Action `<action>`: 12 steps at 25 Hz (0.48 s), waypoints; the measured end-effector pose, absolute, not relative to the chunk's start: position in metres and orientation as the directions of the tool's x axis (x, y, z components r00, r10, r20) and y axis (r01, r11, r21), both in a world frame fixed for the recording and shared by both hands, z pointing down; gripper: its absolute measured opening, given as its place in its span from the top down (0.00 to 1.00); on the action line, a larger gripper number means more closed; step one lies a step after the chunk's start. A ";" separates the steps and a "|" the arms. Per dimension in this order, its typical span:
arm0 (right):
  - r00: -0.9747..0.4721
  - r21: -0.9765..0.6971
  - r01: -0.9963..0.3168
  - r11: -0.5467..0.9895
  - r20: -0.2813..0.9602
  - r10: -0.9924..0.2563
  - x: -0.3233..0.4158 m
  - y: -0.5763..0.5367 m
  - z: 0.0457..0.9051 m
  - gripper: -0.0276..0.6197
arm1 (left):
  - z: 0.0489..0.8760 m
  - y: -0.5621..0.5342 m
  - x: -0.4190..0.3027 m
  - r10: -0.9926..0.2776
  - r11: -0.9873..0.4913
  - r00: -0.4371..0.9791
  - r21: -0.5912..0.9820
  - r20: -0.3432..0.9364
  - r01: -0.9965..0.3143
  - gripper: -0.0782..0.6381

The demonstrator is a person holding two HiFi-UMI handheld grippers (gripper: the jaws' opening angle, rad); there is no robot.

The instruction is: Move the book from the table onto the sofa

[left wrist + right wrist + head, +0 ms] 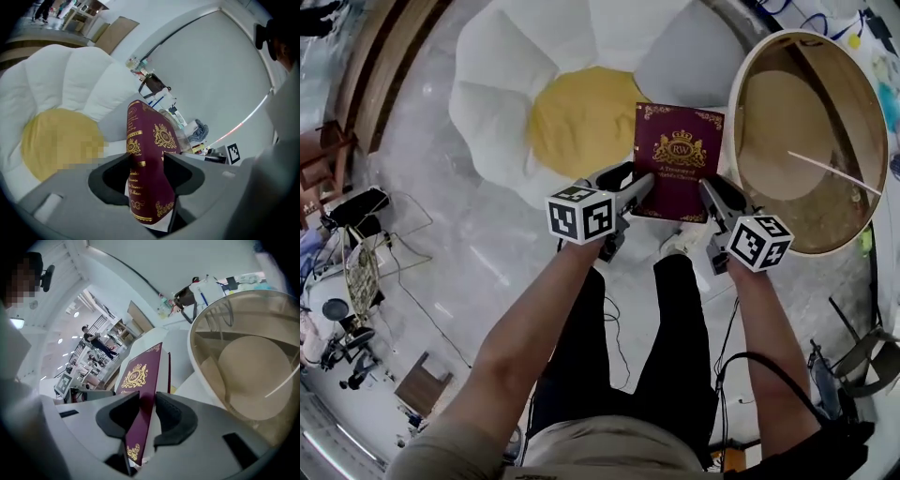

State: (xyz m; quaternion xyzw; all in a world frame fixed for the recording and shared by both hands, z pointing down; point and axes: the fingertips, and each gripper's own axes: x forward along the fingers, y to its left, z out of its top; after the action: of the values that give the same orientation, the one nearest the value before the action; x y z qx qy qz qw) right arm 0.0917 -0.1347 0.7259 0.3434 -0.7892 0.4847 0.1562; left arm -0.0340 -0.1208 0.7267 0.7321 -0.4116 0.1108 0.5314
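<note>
Maroon book (679, 159), gilt crest: held in the air, near edge clamped at one corner by left tool (626, 190) and at the other by right tool (713, 194), likely to keep it flat. White sofa (502, 66) ahead-left of tools; round counter (737, 89) beside right tool.

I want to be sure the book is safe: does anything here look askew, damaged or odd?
Nothing stands out. The book is held cover up, no damage visible, the left gripper shut on its spine side and the right gripper on its open edge.
</note>
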 end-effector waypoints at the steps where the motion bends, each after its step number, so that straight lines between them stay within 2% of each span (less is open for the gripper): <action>1: -0.725 -0.660 -0.685 0.307 0.582 -0.368 0.079 -0.134 0.733 0.77 | 0.734 -0.119 -0.046 -0.493 -0.080 0.625 0.684 0.606 -0.725 0.58; 6: -0.743 -0.651 -0.668 0.359 0.608 -0.280 0.034 -0.129 0.774 0.78 | 0.777 -0.108 -0.090 -0.505 -0.019 0.589 0.675 0.631 -0.738 0.58; 12: -0.712 -0.600 -0.687 0.411 0.668 -0.214 0.023 -0.129 0.826 0.78 | 0.849 -0.088 -0.090 -0.459 0.035 0.612 0.702 0.644 -0.712 0.58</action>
State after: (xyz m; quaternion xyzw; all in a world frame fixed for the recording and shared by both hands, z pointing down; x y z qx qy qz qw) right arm 0.0227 -0.1287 0.8256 0.2814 -0.8004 0.4642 0.2543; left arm -0.0899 -0.0882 0.8488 0.6859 -0.4268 0.1090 0.5792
